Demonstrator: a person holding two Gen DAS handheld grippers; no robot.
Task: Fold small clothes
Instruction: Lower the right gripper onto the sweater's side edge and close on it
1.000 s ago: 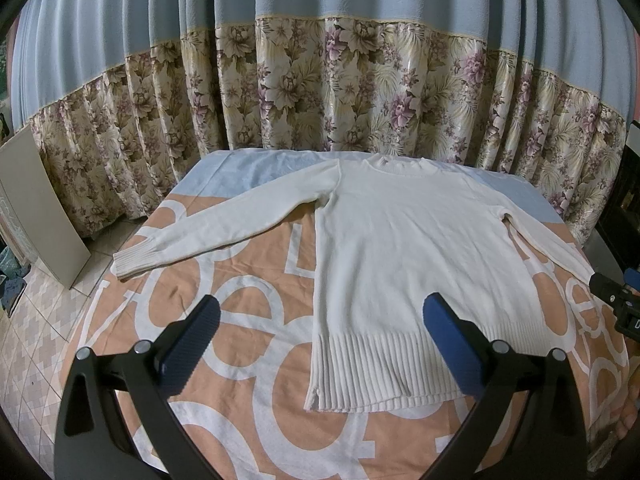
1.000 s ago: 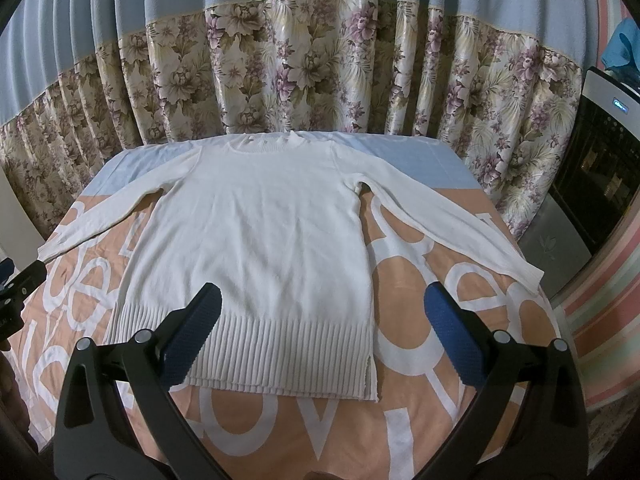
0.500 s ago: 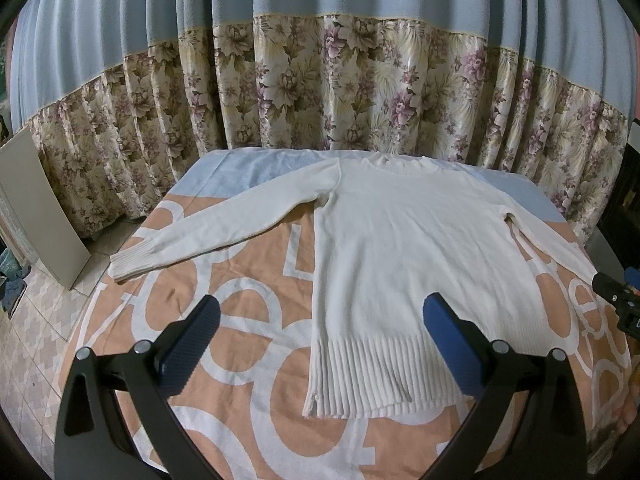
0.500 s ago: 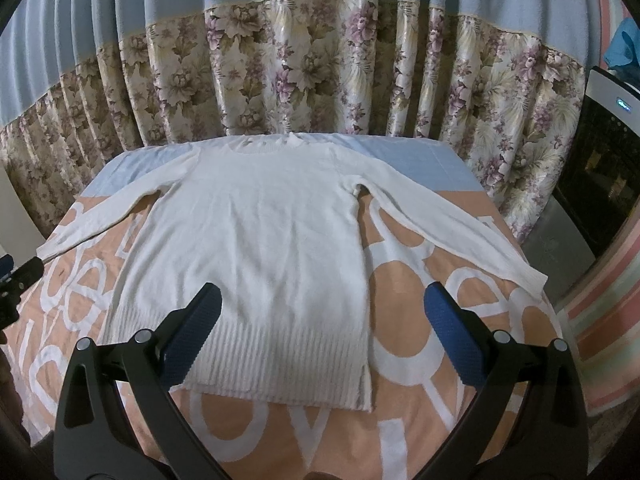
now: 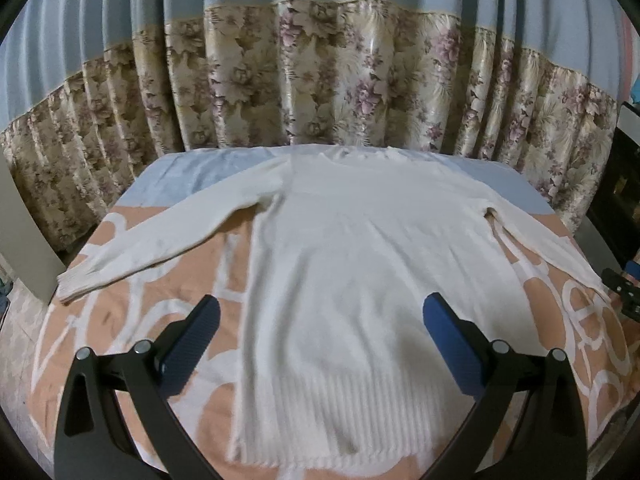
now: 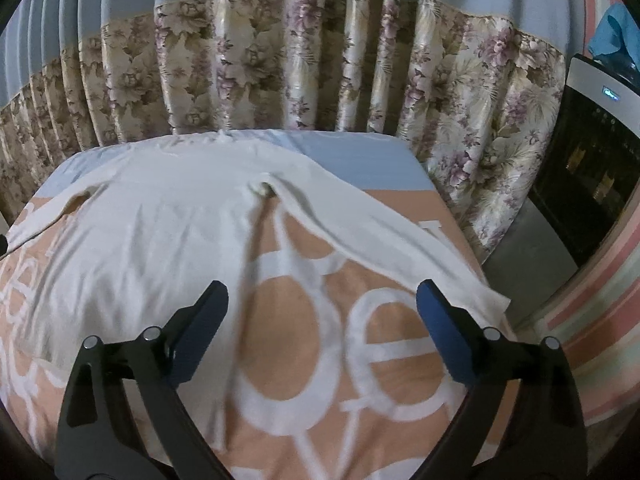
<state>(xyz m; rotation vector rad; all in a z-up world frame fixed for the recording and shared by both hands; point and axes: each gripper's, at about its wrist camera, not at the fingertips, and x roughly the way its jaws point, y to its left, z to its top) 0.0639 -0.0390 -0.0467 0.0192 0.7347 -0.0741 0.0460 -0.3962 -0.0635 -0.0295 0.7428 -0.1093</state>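
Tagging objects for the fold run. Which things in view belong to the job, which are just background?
Job: white sweater, spread flat on the patterned bedspread; left gripper and right gripper, both open and empty.

Background: floral curtain, dark appliance, pale board.

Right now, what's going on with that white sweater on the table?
A person holds a gripper in each hand over a white sweater spread flat, sleeves out, on the orange patterned table cover. The left gripper and right gripper are both open with nothing held; the right's jaws have just been closing slightly. No fold is made yet.
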